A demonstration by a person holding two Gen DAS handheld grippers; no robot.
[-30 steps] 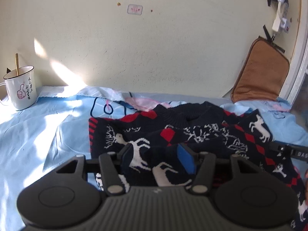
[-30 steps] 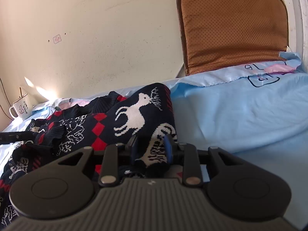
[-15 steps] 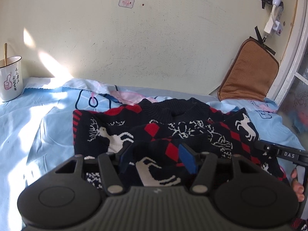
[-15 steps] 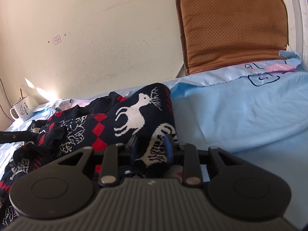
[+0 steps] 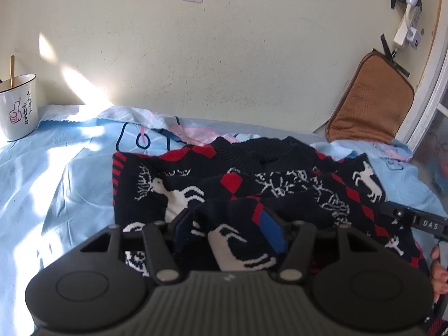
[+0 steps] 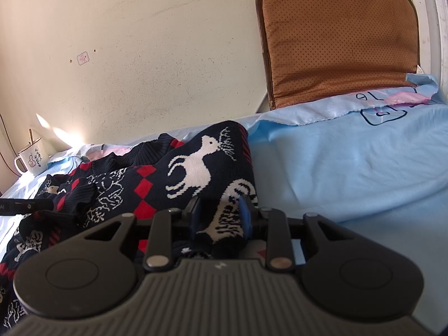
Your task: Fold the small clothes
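A dark navy sweater (image 5: 280,184) with white reindeer and red diamonds lies rumpled on a light blue sheet (image 5: 56,182). My left gripper (image 5: 226,229) is shut on a thick fold of its near left part, lifted over the body. The blue pads (image 5: 273,232) press the bunch from both sides. In the right wrist view, my right gripper (image 6: 219,215) is shut on the sweater (image 6: 190,168) at its right edge, beside the bare sheet (image 6: 350,168). Each view catches the other tool: the right gripper (image 5: 414,221) with a hand (image 5: 438,274), and the left gripper (image 6: 22,205).
A white mug (image 5: 18,109) with a stick in it stands at the far left by the wall, also seen as the mug (image 6: 30,159). A brown cushion (image 5: 369,100) leans on the wall at the far right. A power strip (image 5: 406,30) hangs above it.
The left gripper has turned slightly to the right with the fold still held, so the mug sits nearer the picture's left edge. The right gripper and its piece of sweater have not moved.
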